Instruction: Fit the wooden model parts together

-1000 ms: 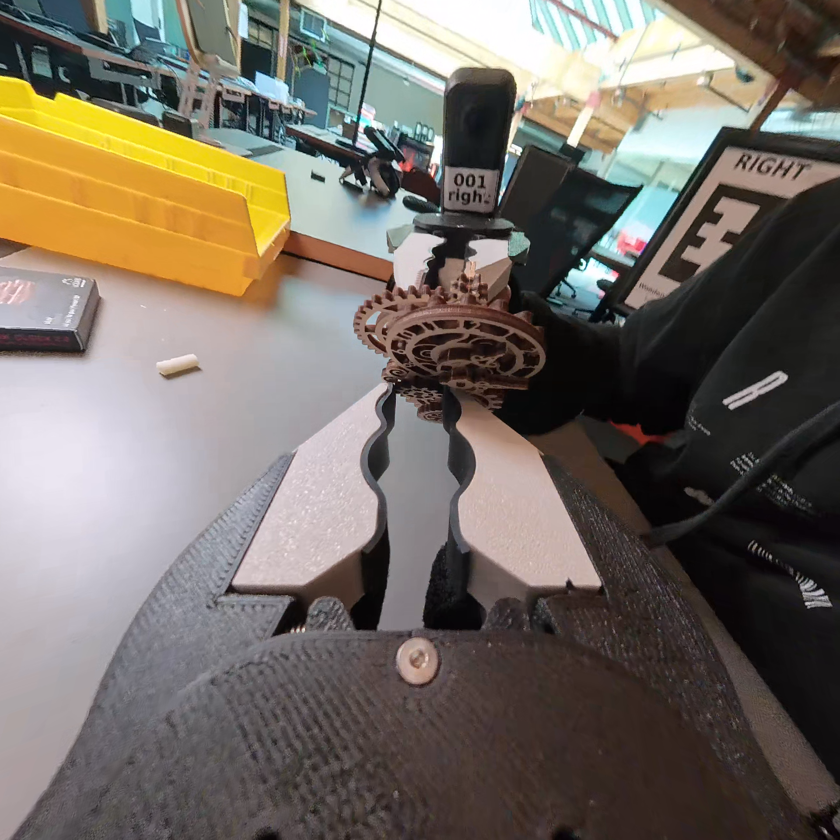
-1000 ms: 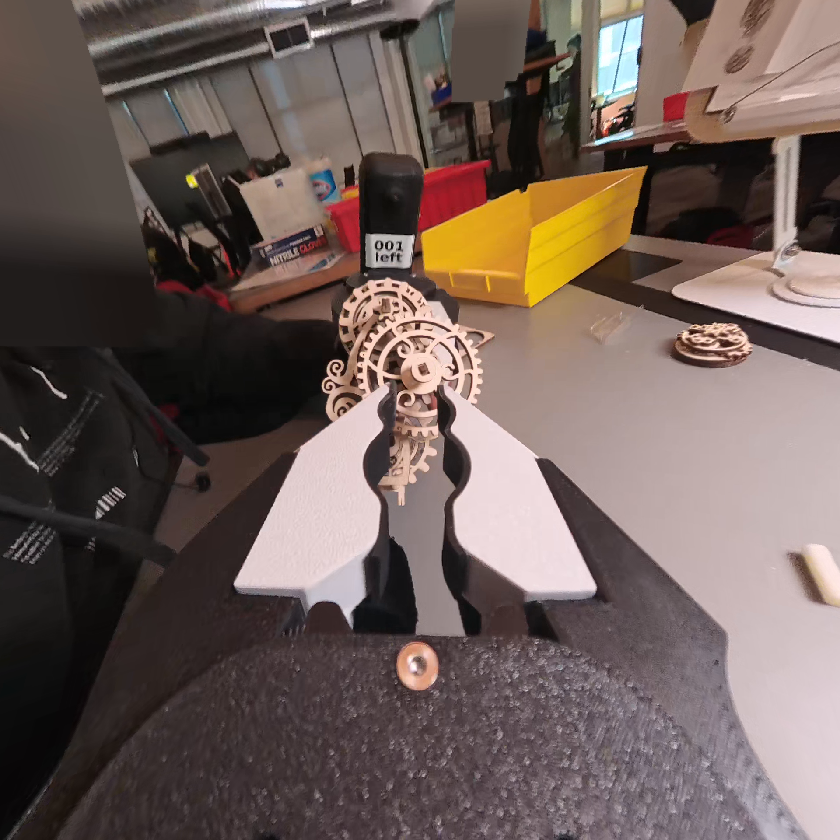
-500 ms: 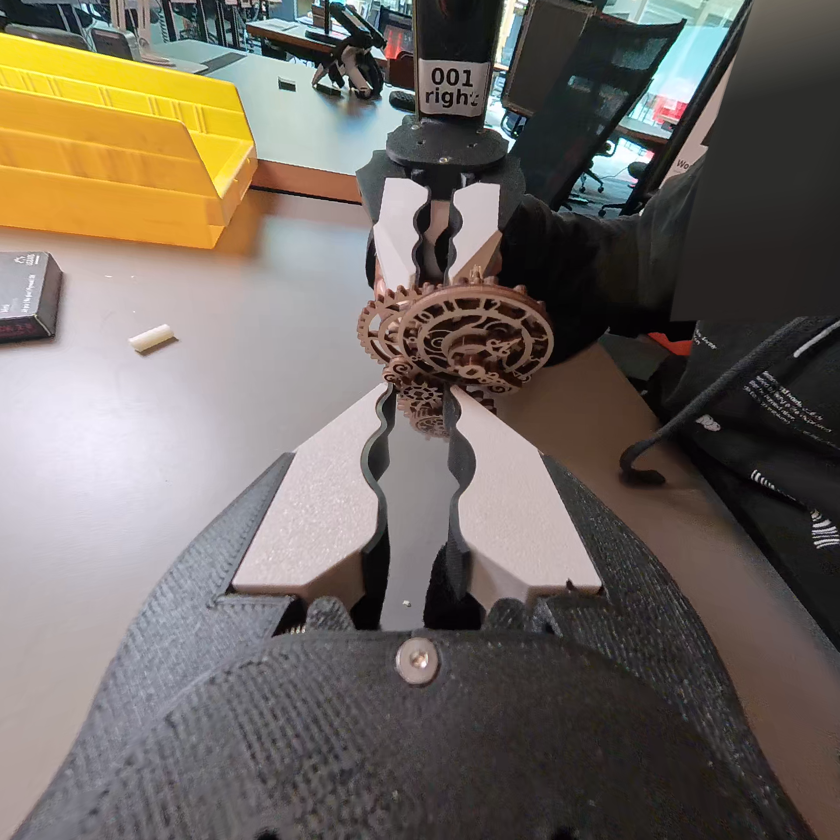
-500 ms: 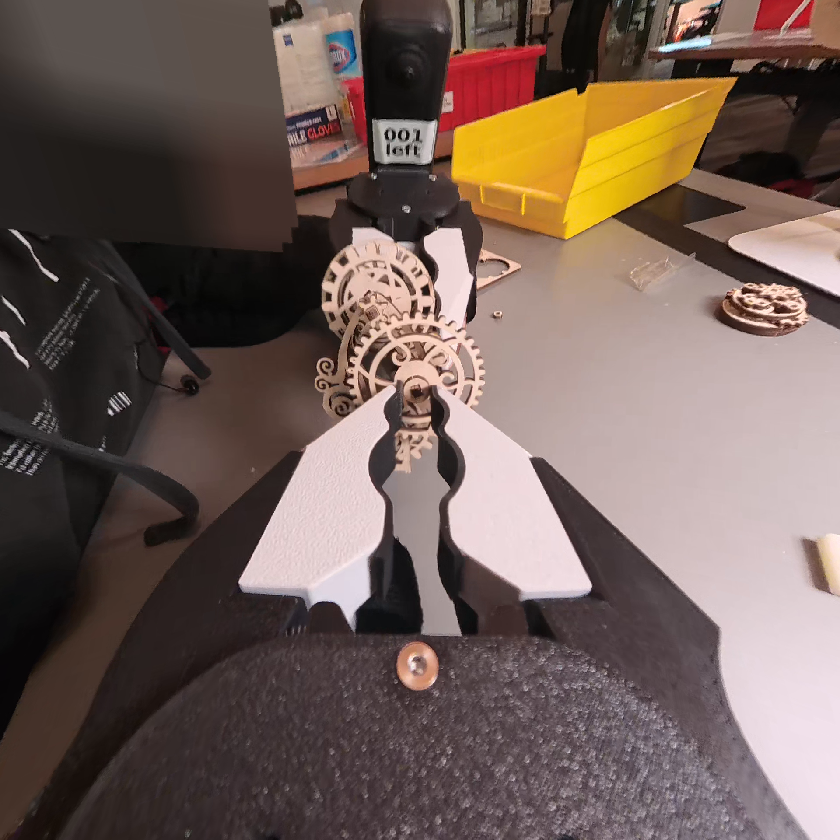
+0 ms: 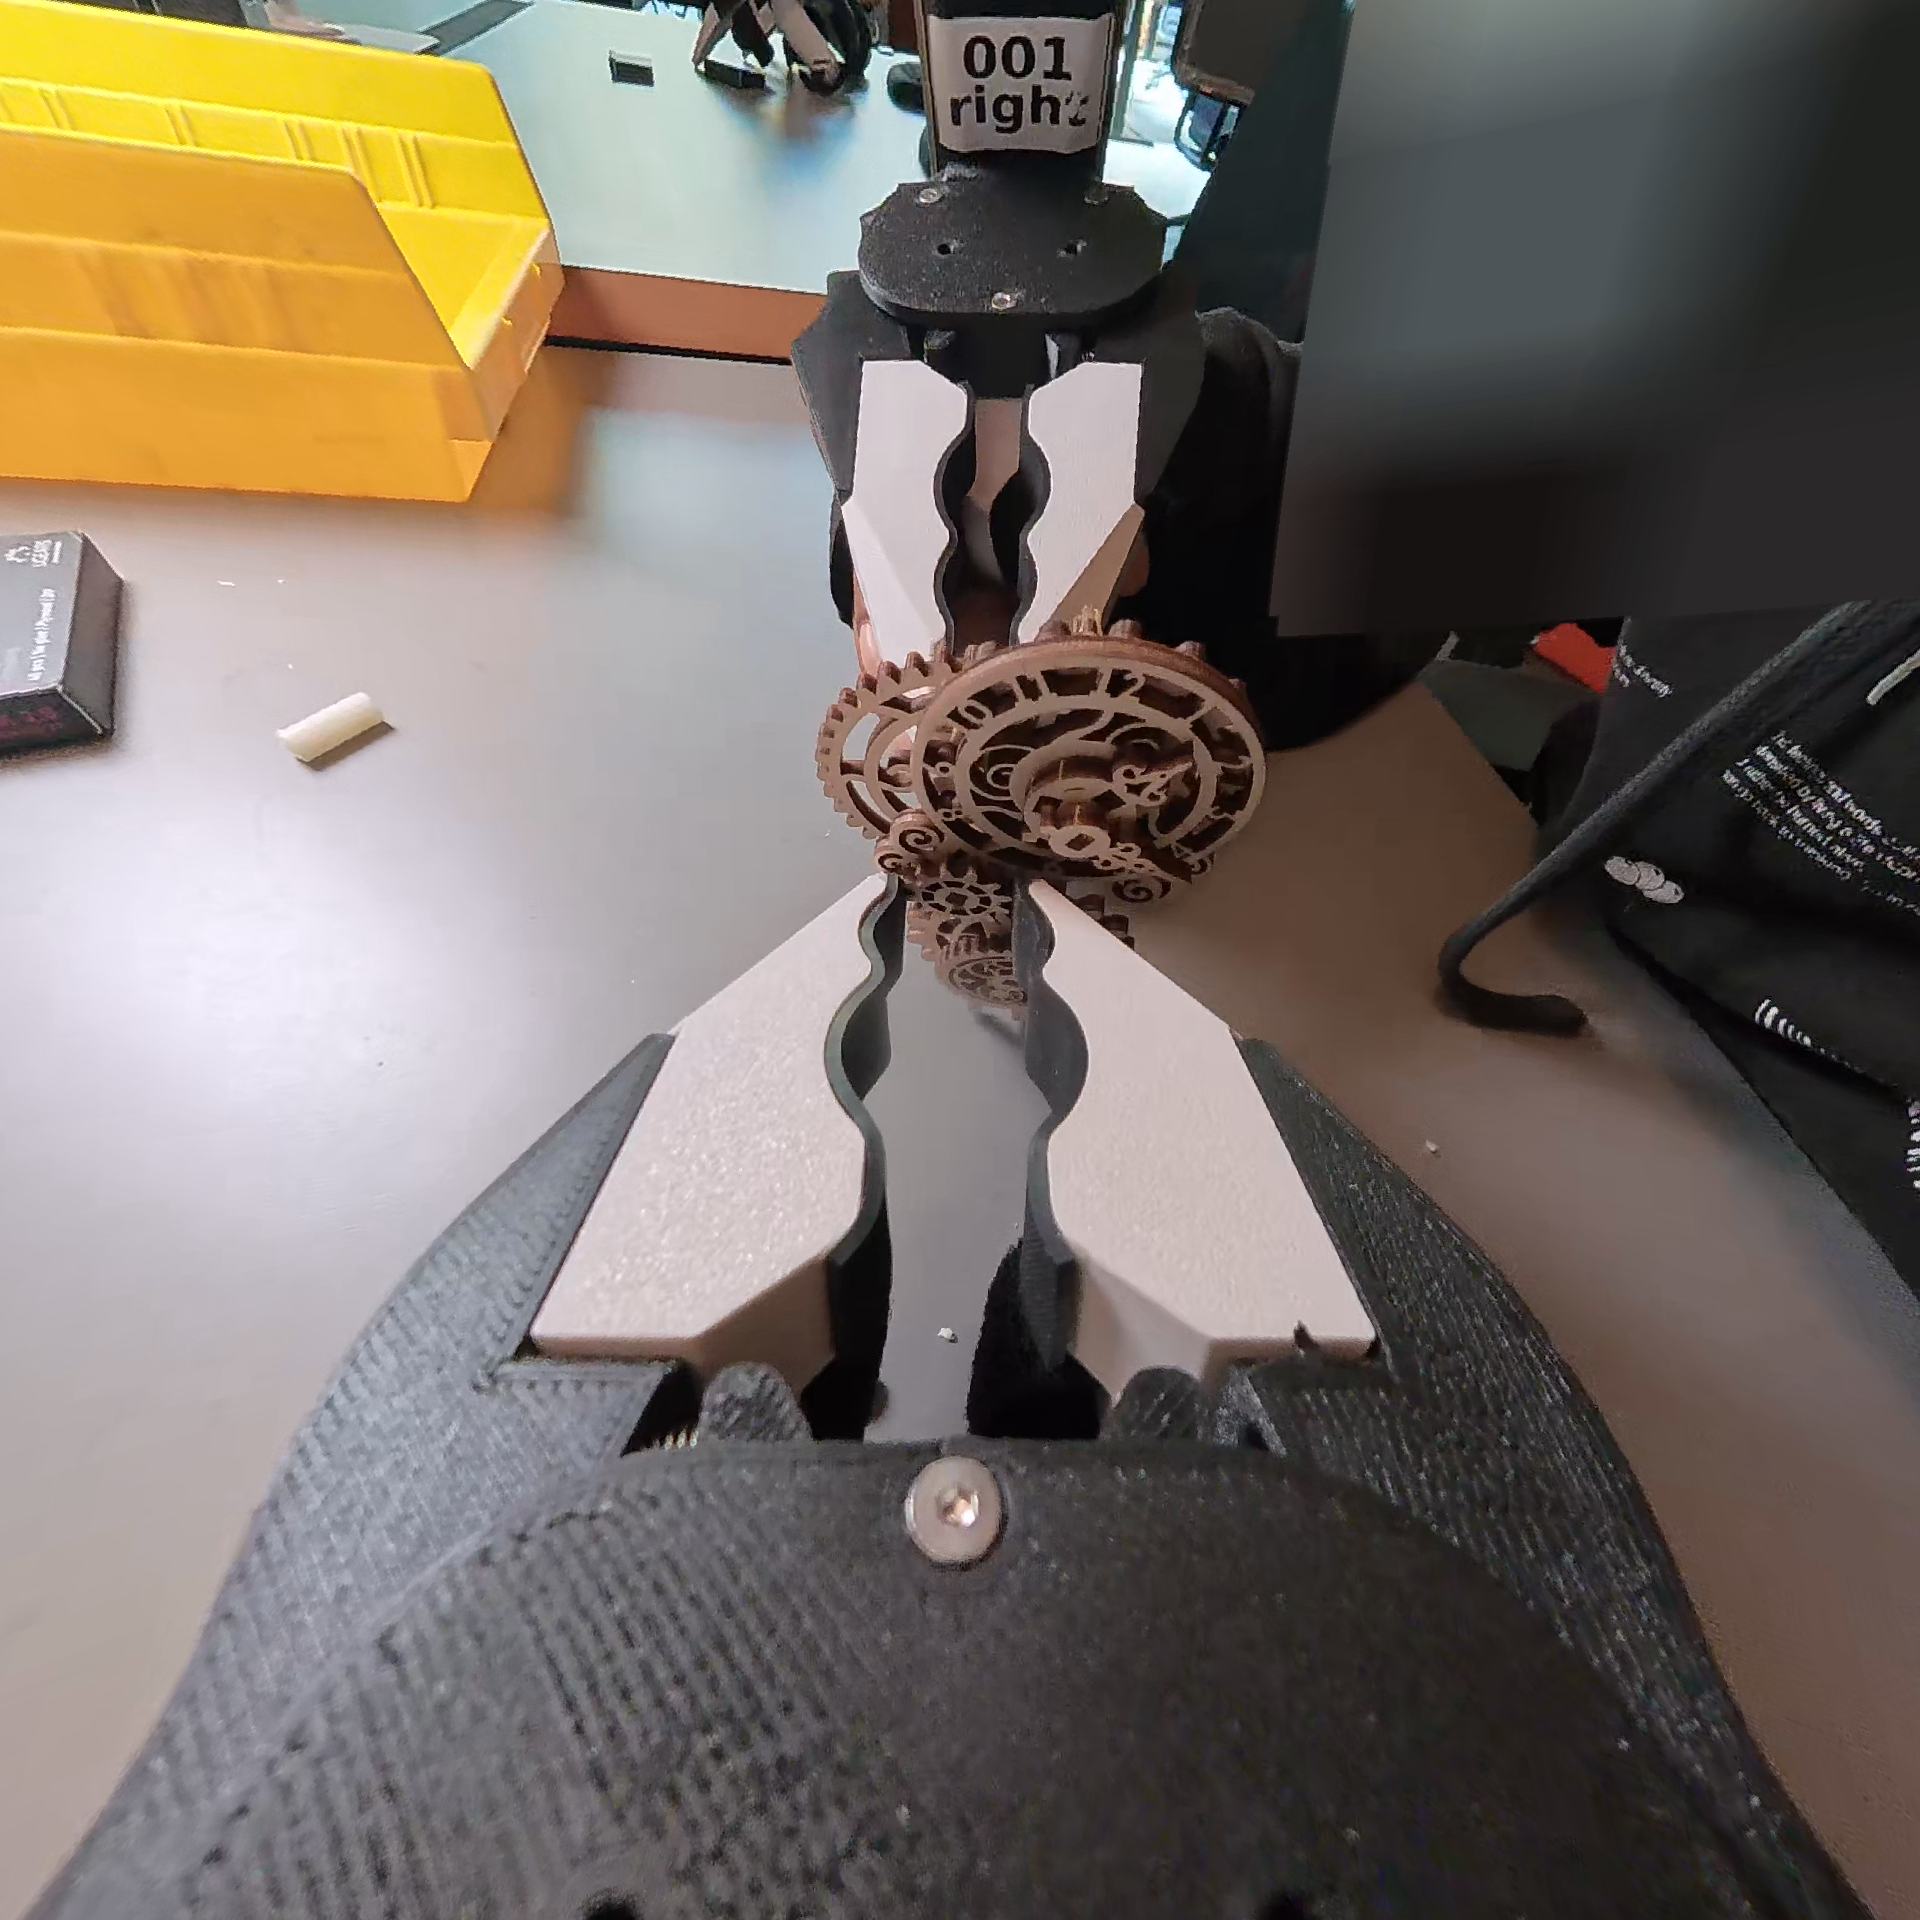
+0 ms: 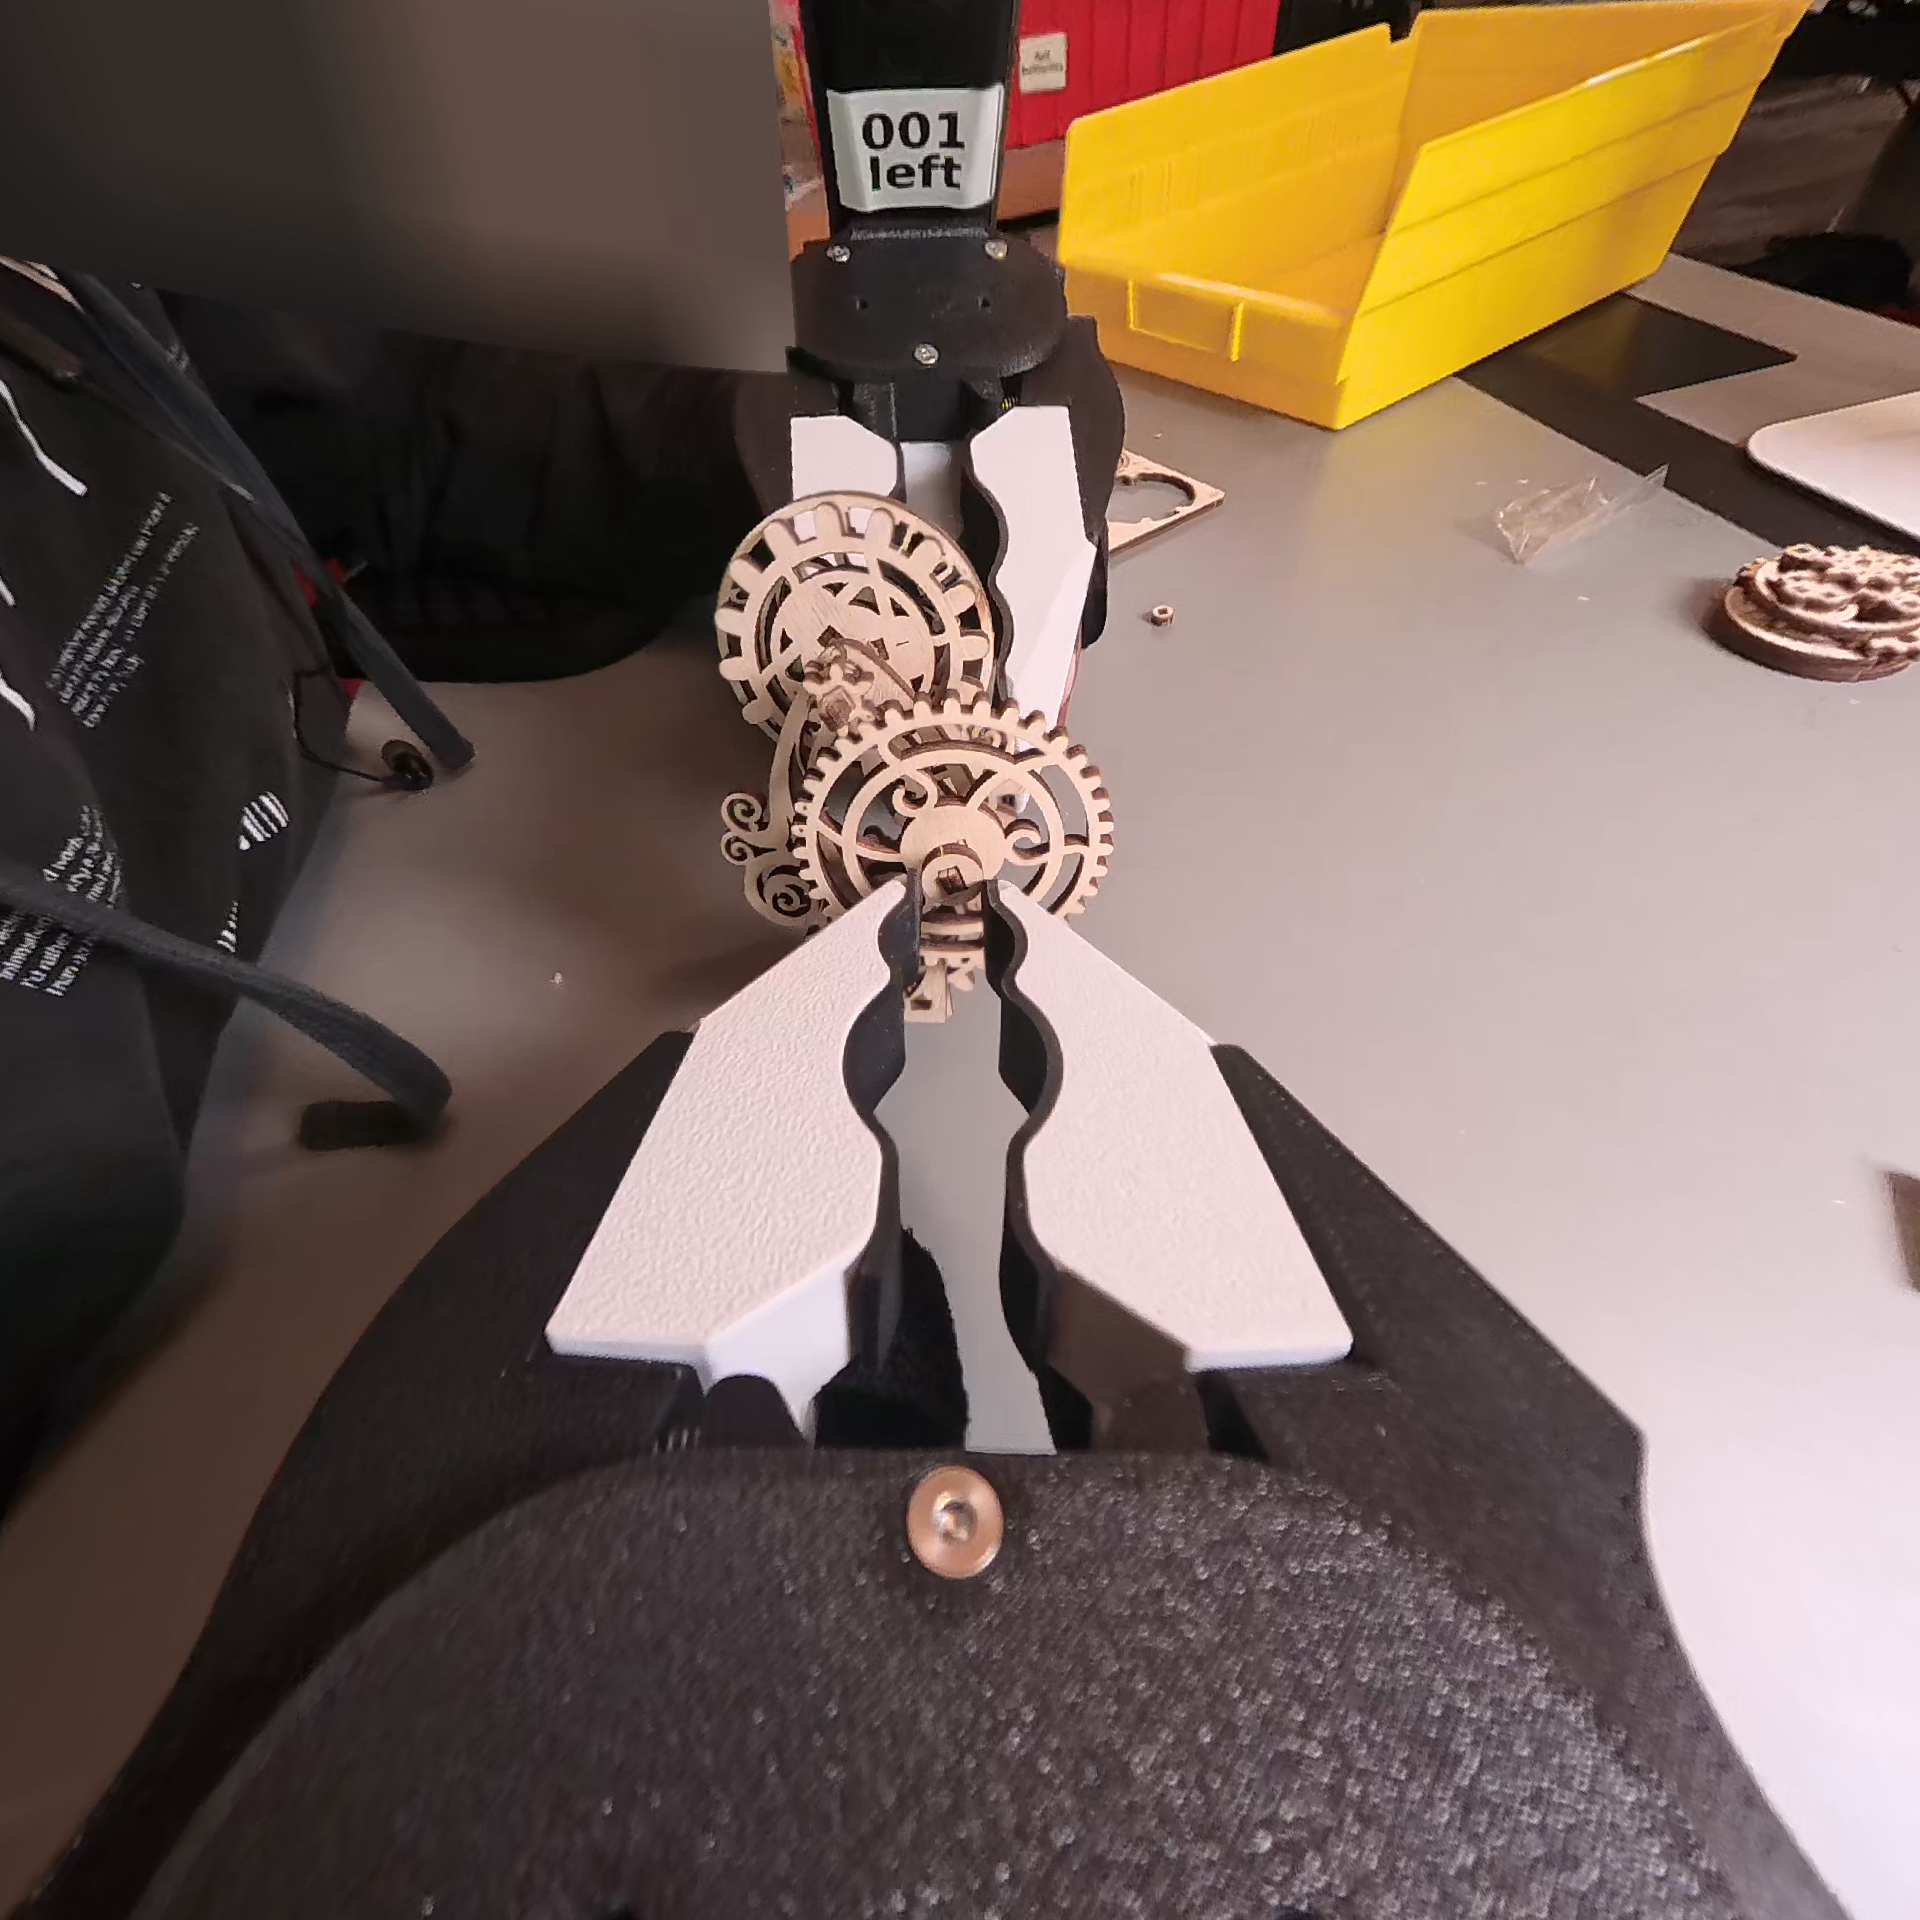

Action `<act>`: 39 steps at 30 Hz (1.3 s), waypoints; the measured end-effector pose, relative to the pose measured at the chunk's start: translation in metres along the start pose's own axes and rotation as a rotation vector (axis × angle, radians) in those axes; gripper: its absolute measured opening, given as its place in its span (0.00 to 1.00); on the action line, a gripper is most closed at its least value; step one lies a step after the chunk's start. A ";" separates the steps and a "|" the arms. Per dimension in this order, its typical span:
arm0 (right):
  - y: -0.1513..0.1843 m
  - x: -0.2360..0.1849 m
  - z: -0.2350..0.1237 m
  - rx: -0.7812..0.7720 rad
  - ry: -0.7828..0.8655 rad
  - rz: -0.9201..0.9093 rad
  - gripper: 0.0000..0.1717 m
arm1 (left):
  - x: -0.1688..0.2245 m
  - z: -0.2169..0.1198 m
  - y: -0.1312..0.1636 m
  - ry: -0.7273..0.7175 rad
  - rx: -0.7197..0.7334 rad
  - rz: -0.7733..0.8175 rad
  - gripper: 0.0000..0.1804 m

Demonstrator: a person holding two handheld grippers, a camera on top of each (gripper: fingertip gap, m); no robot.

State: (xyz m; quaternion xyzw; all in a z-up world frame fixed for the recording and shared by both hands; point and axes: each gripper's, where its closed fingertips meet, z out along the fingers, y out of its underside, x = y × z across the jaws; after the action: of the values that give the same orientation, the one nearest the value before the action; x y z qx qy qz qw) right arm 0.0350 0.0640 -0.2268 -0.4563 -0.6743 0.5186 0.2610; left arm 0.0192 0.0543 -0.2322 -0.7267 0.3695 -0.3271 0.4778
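A wooden gear model with a round clock face (image 5: 1091,758) is held above the grey table (image 5: 416,935) between my two grippers. My left gripper (image 5: 961,899) is shut on the small gears (image 5: 966,925) at the model's lower edge. My right gripper (image 6: 948,899) is shut on the hub (image 6: 945,868) of the large toothed wheel (image 6: 1060,821) on the model's other side. The two grippers face each other. The right gripper's fingers (image 5: 904,499) show behind the model in the left wrist view. The left gripper's fingers (image 6: 1039,540) show behind it in the right wrist view.
A yellow bin (image 5: 239,260) stands at the table's back, also in the right wrist view (image 6: 1403,177). A black box (image 5: 52,634) and a white peg (image 5: 332,724) lie on the table. A second round wooden part (image 6: 1829,613), a flat wooden sheet (image 6: 1164,499) and a clear bag (image 6: 1569,509) lie near the bin. A person's black sleeve (image 5: 1766,831) is close by. The grippers are tip to tip, or close to it.
My right gripper's fingers narrowed from around the model's lower part onto the large wheel's hub. Both grippers tilted down and brought the model closer to the table. The left grip stayed the same.
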 end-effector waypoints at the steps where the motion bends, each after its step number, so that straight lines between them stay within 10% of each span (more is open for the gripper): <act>1: 0.001 0.000 0.000 0.003 -0.003 0.005 0.06 | 0.000 0.001 0.001 -0.003 -0.006 0.006 0.10; 39: 0.003 -0.002 -0.003 0.036 -0.003 -0.005 0.06 | 0.002 0.002 -0.001 -0.023 0.024 0.056 0.10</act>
State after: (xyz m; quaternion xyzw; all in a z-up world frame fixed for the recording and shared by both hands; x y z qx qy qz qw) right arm 0.0390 0.0636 -0.2284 -0.4490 -0.6665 0.5305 0.2696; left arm 0.0223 0.0541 -0.2322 -0.7140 0.3805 -0.3096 0.4996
